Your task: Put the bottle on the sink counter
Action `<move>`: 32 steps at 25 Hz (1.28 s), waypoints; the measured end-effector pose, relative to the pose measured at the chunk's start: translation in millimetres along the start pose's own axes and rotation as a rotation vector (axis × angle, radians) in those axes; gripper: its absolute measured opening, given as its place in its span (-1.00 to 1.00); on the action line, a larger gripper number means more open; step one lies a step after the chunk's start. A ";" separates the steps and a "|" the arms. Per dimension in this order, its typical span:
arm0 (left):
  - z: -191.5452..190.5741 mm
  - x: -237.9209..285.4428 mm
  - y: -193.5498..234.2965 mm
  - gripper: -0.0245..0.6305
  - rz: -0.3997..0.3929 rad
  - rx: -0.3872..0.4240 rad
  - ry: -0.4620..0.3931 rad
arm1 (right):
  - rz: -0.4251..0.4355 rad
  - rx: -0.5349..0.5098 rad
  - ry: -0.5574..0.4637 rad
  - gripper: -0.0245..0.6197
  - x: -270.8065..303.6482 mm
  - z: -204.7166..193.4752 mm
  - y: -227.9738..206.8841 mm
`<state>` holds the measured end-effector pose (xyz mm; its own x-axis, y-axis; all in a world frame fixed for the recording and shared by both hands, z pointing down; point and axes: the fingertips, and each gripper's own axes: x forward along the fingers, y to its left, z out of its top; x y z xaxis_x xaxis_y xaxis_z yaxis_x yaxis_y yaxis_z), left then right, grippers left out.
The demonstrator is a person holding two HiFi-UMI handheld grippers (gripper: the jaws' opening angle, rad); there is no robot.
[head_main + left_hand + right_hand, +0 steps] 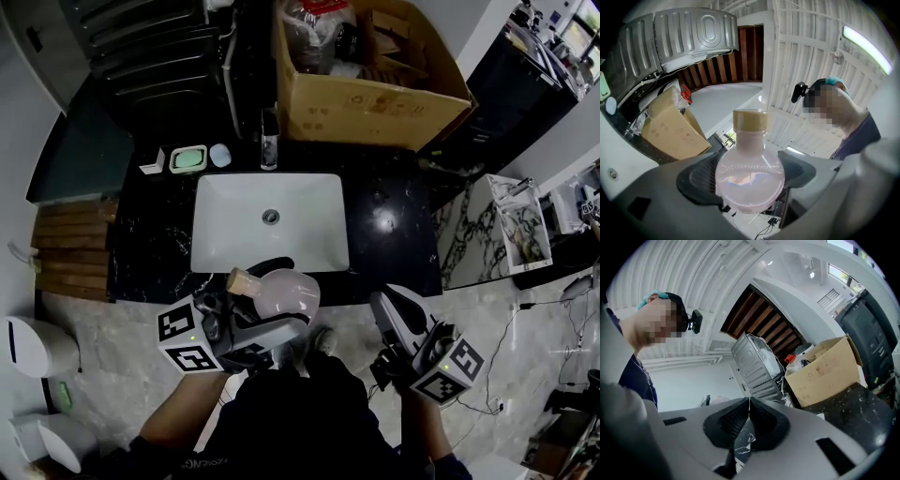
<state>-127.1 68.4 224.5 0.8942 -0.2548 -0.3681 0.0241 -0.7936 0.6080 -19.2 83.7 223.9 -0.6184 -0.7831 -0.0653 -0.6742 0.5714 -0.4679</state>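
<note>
The step in hand is judged to be the carry to the set-down, since the bottle (284, 292) is held in the air at the near edge of the bench (394, 225), just near of the white basin (234, 234), and is not yet on any surface. It is seen lying tilted, with its tan cap (242, 281) turned to the left, so it should be brought upright before it is lowered and its flat base should be the first part to meet the stone. A bare stretch of bench is best chosen; the part to the right of the basin looks the widest, while the far left corner is taken up by a soap dish (187, 158) and the far edge by the faucet (270, 141) and a cardboard box (375, 103). The spot should be kept well back from the basin rim, so that the bottle cannot tip into it. As the body is round and smooth, a slip in the grip is thought possible, and release is best left until the bottle stands by itself. The left tool (749, 176) is spread about as wide as the bottle's rounded body, which is pinched between its two dark pads, the neck and cap standing clear beyond them. The right tool (748, 413) is pressed together with nothing between its pads, and is held low at the near right, touching nothing
</note>
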 end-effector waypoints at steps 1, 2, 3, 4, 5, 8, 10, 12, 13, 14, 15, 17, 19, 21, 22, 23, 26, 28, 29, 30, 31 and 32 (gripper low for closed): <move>0.6 2.6 2.5 0.27 0.001 0.000 0.000 | -0.009 0.005 0.012 -0.84 -0.7 -1.2 -4.8; 0.9 5.3 4.9 0.27 0.003 0.000 0.000 | -0.016 0.017 0.018 -0.84 0.3 -0.6 -8.4; 0.9 7.9 7.4 0.27 0.006 0.002 0.002 | -0.019 0.024 0.019 -0.84 1.9 1.0 -11.8; 0.6 10.7 10.0 0.27 0.009 0.006 0.004 | -0.019 0.024 0.021 -0.84 3.0 2.0 -15.8; 0.1 13.7 12.7 0.27 0.012 0.012 0.006 | -0.016 0.020 0.022 -0.84 4.6 3.3 -19.8; -0.4 23.4 22.6 0.27 0.026 0.025 0.005 | 0.015 0.006 0.009 -0.84 14.0 12.4 -29.7; -0.4 29.5 30.5 0.27 0.042 0.026 -0.003 | 0.043 -0.009 0.020 -0.84 18.0 13.6 -39.4; -0.7 35.8 39.1 0.27 0.058 0.025 -0.009 | 0.063 0.007 0.022 -0.84 25.0 17.9 -47.8; -0.7 39.3 43.5 0.27 0.065 0.026 -0.011 | 0.069 0.008 0.030 -0.84 26.5 18.0 -54.0; -0.8 43.1 47.9 0.27 0.072 0.027 -0.013 | 0.074 0.003 0.042 -0.84 26.7 16.7 -61.4; -1.1 47.1 52.2 0.27 0.078 0.027 -0.015 | 0.078 -0.001 0.052 -0.84 26.8 15.9 -68.7; -1.9 55.6 60.4 0.27 0.088 0.027 -0.017 | 0.089 0.004 0.060 -0.84 29.8 18.3 -80.2; -2.2 64.2 69.2 0.27 0.099 0.027 -0.019 | 0.101 0.016 0.060 -0.84 34.5 23.2 -90.1; -2.5 73.8 78.5 0.27 0.110 0.027 -0.020 | 0.109 0.016 0.071 -0.84 35.6 25.4 -103.6; -2.6 79.0 83.2 0.27 0.115 0.027 -0.020 | 0.111 0.016 0.075 -0.84 35.9 26.8 -110.7; -2.8 84.2 87.7 0.27 0.120 0.028 -0.019 | 0.113 0.019 0.078 -0.84 36.5 28.7 -117.6; -3.6 98.8 102.1 0.27 0.134 0.031 -0.019 | 0.121 0.029 0.089 -0.84 39.9 33.2 -137.5; -4.7 107.4 112.2 0.27 0.146 0.030 -0.020 | 0.128 0.035 0.096 -0.84 42.4 35.2 -150.1; -5.4 111.6 116.9 0.27 0.151 0.030 -0.020 | 0.131 0.038 0.098 -0.84 43.4 36.4 -156.1; -6.0 115.7 121.0 0.27 0.156 0.029 -0.022 | 0.135 0.042 0.101 -0.84 44.2 37.8 -161.7; -6.5 119.7 124.8 0.27 0.161 0.028 -0.024 | 0.139 0.045 0.103 -0.84 44.8 39.2 -167.0; -7.0 123.4 128.4 0.27 0.166 0.027 -0.026 | 0.142 0.048 0.105 -0.84 45.3 40.7 -172.3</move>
<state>-10.6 -61.0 262.0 0.8733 -0.3971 -0.2824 -0.1352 -0.7542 0.6426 85.4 -60.2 265.7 -0.7469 -0.6636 -0.0423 -0.5581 0.6602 -0.5026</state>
